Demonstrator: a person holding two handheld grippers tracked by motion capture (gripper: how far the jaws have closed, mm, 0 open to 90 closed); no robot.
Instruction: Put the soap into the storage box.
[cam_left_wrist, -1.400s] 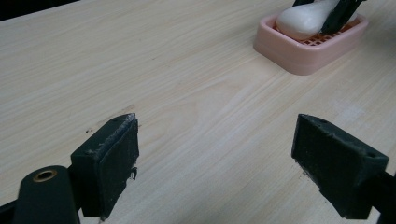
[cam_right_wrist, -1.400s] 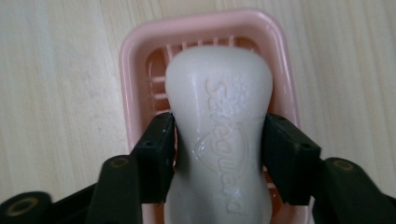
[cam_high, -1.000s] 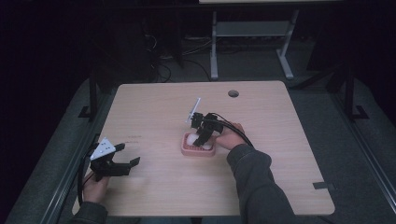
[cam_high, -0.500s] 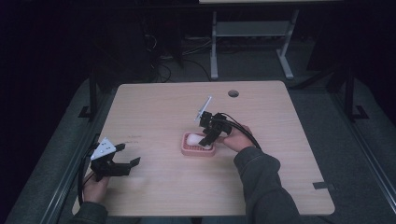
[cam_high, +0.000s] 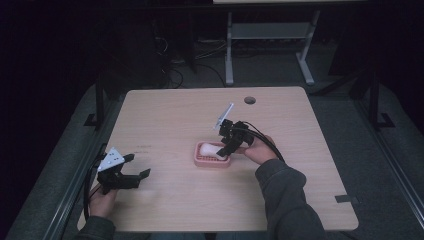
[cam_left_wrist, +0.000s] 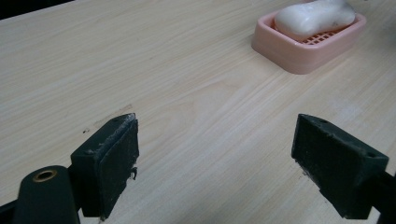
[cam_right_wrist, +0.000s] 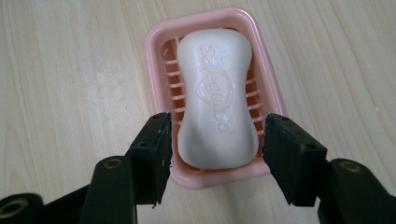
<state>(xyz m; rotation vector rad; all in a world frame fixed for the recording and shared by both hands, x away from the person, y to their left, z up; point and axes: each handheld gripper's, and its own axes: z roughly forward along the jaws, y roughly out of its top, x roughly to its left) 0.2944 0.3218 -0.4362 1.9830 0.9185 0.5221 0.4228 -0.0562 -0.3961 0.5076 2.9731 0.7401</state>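
Note:
A white bar of soap (cam_right_wrist: 215, 93) lies in a pink slatted soap dish (cam_right_wrist: 156, 42) near the middle of the wooden table (cam_high: 175, 115). My right gripper (cam_right_wrist: 217, 140) hovers at the dish's right end (cam_high: 212, 159). Its jaws stand on either side of the soap's near end, with a thin gap at each pad, so it is open. My left gripper (cam_high: 139, 166) rests open at the table's front left, with nothing between its jaws (cam_left_wrist: 215, 140). From there the dish (cam_left_wrist: 299, 51) and the soap (cam_left_wrist: 313, 16) show far off.
A round cable hole (cam_high: 249, 100) sits near the table's far edge. A dark strip of tape (cam_high: 345, 198) marks the front right corner. Beyond the table, on the dark floor, stand a metal frame (cam_high: 270, 30) and cables.
My right gripper has drawn back a little to the right from over the dish, leaving the soap lying in it. The left gripper has not moved.

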